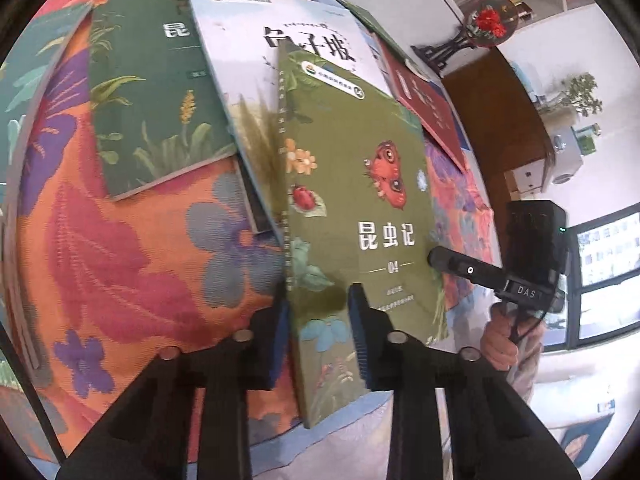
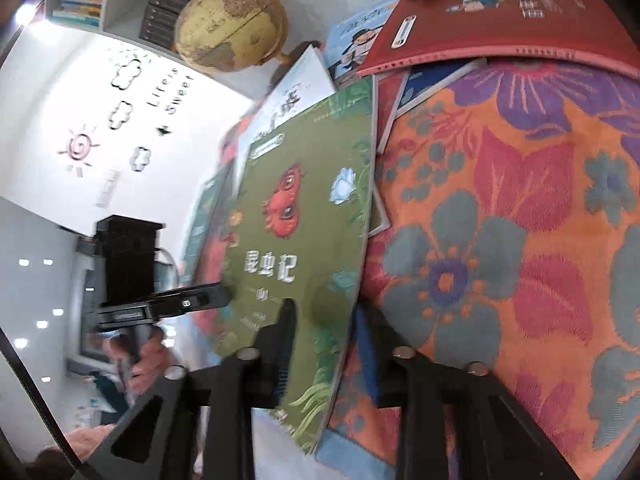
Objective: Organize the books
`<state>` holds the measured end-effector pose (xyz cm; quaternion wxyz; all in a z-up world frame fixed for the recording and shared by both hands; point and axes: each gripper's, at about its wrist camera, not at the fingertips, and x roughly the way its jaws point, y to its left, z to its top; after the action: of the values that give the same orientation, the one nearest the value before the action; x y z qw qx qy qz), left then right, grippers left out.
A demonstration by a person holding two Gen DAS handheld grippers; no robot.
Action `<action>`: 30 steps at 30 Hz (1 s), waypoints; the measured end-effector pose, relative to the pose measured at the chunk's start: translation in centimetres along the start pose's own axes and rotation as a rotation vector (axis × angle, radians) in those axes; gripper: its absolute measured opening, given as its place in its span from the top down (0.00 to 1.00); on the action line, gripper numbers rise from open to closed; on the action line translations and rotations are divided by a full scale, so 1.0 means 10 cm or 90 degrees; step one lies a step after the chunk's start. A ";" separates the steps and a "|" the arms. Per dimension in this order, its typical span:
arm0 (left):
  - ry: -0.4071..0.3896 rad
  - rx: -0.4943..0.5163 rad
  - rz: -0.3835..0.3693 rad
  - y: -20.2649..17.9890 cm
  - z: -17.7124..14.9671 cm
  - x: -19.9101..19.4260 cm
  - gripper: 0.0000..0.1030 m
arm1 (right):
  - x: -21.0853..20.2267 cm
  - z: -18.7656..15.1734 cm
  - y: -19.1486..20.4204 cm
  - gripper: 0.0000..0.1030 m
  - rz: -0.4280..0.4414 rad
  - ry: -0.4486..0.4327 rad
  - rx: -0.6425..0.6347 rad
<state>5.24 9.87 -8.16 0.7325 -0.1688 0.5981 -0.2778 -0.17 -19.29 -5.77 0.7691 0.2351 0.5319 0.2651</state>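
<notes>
Both grippers are on the same book here! The left gripper (image 1: 320, 344) has its blue pads clamped on the near edge of the olive-green insect book (image 1: 356, 200), spine side, and the cover tilts up off the floral tablecloth (image 1: 132, 264). The right gripper (image 2: 324, 344) pinches that same book's other near corner, jaws closed onto the cover. Behind it lies a pale blue-white book (image 1: 248, 40), partly under the olive one, with a dark green book (image 1: 148, 92) beside it and a red book (image 1: 430, 108) further right. A globe (image 2: 230, 26) stands at the table's far edge.
</notes>
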 end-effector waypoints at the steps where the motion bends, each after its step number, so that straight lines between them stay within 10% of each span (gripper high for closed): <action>1: -0.004 0.002 0.008 -0.02 -0.01 0.00 0.76 | 0.01 -0.01 0.06 0.82 -0.022 -0.006 -0.008; 10: -0.048 0.129 0.194 -0.57 -0.26 -0.07 0.74 | -0.20 -0.26 0.72 0.82 -0.170 -0.059 -0.116; 30: -0.117 0.136 0.168 -0.66 -0.32 -0.61 0.74 | -0.21 -0.41 1.40 0.82 -0.240 -0.096 -0.221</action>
<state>0.03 8.67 -0.30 0.8279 -0.0347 0.5126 -0.2249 -6.84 -9.86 3.41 0.8710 0.0157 0.4542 0.1864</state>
